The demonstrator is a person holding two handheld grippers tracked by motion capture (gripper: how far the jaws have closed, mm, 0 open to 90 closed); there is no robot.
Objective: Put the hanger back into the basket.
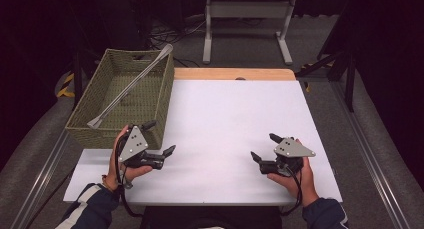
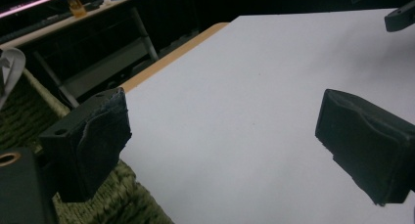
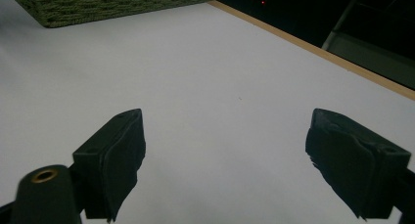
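We hold both grippers low over the white rectangular tabletop (image 1: 230, 119), each with its jaws spread wide and nothing between them. Our left gripper (image 1: 161, 147) sits at about eight o'clock on the table, just beside the near corner of the olive-green woven rectangular basket (image 1: 150, 96); our right gripper (image 1: 264, 148) rests at about four o'clock, well apart from it. The thing nearest our work, a long grey metal utensil with a flared end (image 1: 131, 87), lies diagonally in the basket at ten o'clock, its upper end propped on the far rim and poking past it, its lower end down by the near wall. We judge the risk to lie there: reaching in with the left gripper, we could knock the basket wall and shove the whole basket, or nudge the propped end so that the utensil slides off the rim. A slim, smooth handle may also twist or slip if we pinch it off-centre.
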